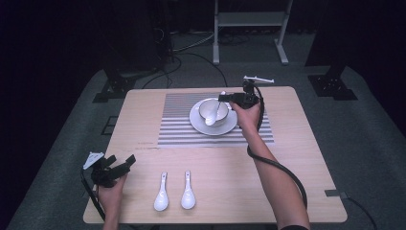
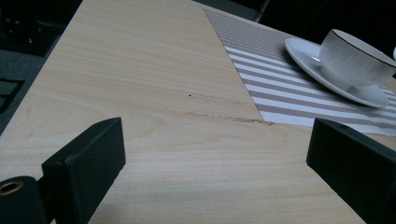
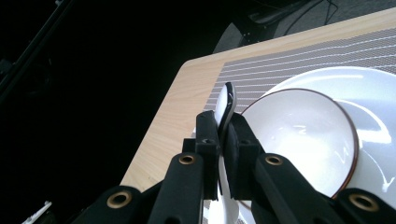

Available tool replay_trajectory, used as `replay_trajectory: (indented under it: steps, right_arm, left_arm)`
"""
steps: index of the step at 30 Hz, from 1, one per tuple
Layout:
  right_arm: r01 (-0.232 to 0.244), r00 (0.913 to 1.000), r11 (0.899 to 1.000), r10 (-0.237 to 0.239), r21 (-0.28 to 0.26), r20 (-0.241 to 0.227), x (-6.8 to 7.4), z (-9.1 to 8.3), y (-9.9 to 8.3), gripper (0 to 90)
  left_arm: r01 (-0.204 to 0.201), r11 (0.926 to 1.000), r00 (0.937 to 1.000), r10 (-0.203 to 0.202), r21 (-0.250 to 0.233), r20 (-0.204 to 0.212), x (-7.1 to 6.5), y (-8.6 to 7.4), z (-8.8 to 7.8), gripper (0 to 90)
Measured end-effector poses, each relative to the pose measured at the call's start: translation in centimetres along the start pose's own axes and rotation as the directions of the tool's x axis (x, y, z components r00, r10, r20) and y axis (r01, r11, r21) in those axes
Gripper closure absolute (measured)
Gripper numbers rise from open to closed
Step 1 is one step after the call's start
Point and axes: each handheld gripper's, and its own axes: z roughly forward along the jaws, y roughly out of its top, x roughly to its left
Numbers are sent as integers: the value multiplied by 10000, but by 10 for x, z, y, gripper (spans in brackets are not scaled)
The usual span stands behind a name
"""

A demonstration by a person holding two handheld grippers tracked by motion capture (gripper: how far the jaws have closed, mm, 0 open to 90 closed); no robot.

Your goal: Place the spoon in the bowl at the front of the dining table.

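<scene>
Holding one white spoon (image 1: 214, 114) clamped by its handle in our right gripper (image 1: 225, 98), bowl end resting in the cup (image 1: 213, 111) on its saucer (image 1: 197, 125), we judge one placed, two spoons (image 1: 174, 192) left on the table (image 1: 268, 182) by our wide-open, empty left gripper (image 1: 122, 162).

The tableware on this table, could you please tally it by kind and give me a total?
White ceramic spoons: 3, two lying near the front edge and one held in the bowl
Bowl: 1
Saucer: 1
Striped placemat: 1
Total: 6
</scene>
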Motion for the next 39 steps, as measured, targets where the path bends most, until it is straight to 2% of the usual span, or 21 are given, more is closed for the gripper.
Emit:
replay_trajectory:
  steps: [15, 19, 25, 39]
  right_arm:
    - [-538, 9982, 9963, 555, -664, 242, -11, 6, 3, 845]
    - [-812, 9960, 9925, 843, -916, 311, -16, 6, 3, 844]
    - [-865, 9942, 9894, 933, -1170, 538, -20, 5, 3, 844]
    - [-915, 9914, 9910, 999, -980, 843, -32, 13, -6, 844]
  left_arm:
    - [-51, 10000, 10000, 51, 29, -14, 0, 0, 0, 31]
    - [-37, 10000, 10000, 37, 21, -6, 0, 0, 0, 31]
    - [-34, 10000, 10000, 34, 8, 1, 0, 0, 0, 31]
    - [-8, 10000, 10000, 8, -16, -20, 0, 0, 0, 30]
